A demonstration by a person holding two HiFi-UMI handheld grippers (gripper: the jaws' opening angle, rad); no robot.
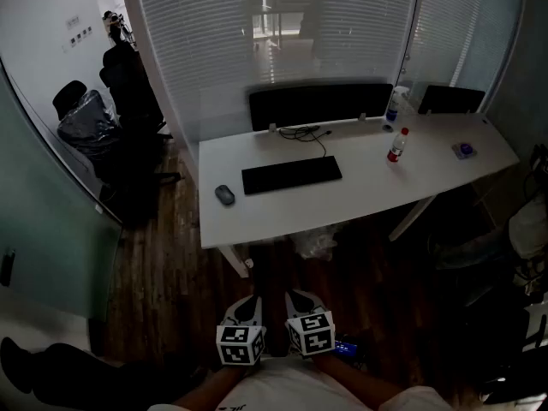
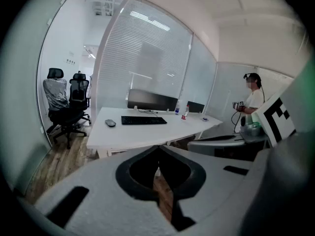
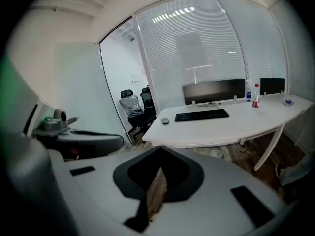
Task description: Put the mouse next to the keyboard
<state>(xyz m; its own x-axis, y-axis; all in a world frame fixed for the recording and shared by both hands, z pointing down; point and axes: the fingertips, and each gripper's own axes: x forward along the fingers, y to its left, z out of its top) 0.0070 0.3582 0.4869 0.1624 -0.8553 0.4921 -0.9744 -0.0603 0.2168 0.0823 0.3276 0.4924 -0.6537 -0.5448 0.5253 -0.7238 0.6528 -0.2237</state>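
The dark mouse (image 1: 224,194) lies on the white desk (image 1: 360,204), a short gap to the left of the black keyboard (image 1: 291,175). Both grippers are held low and close to my body, well short of the desk. My left gripper (image 1: 247,305) and right gripper (image 1: 300,300) sit side by side, jaws pointing at the desk. In the left gripper view the jaws of the left gripper (image 2: 158,150) meet with nothing between them; the mouse (image 2: 110,123) and keyboard (image 2: 143,120) lie far ahead. The right gripper (image 3: 160,150) is likewise shut and empty, with the mouse (image 3: 165,121) and keyboard (image 3: 202,115) in the distance.
A dark monitor (image 1: 320,105) stands behind the keyboard, with a red-capped bottle (image 1: 396,145), a spray bottle (image 1: 396,104) and a small blue object (image 1: 464,150) to the right. Office chairs (image 1: 111,101) stand left of the desk. A person (image 2: 252,102) stands at the right. Wooden floor lies between me and the desk.
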